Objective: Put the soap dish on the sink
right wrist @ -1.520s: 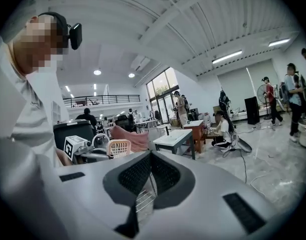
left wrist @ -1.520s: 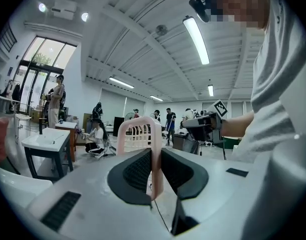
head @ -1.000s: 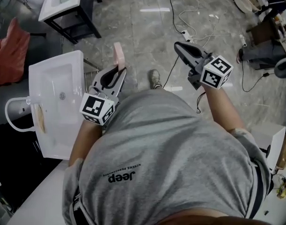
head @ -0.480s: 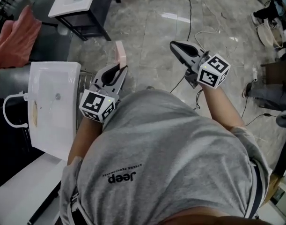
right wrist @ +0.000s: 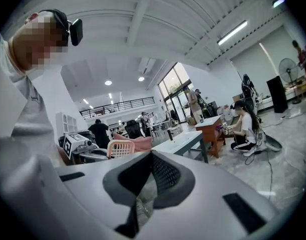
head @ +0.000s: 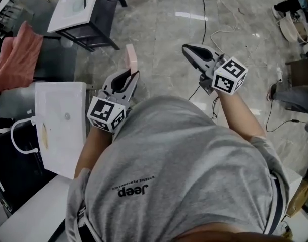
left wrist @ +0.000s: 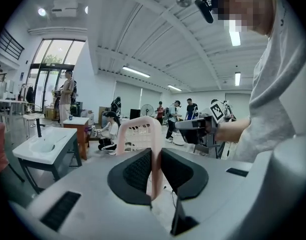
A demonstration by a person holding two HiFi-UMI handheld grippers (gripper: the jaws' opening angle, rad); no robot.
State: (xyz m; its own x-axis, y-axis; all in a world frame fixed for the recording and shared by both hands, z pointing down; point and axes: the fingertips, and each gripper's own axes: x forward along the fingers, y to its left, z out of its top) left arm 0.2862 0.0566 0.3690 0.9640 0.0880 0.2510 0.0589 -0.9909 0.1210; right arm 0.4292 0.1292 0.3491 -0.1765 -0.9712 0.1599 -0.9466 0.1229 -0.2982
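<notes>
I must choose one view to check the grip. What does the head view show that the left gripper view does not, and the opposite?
Only the head view: the white rectangular ceramic sink at the person's left, and the grey T-shirt.
Only the left gripper view: the left gripper's black ribbed pads pressing both sides of the pink slatted plastic soap dish, plus ceiling lamps and people far behind.
Both: the soap dish standing on edge, the right gripper, and a second white sink on a dark stand.
</notes>
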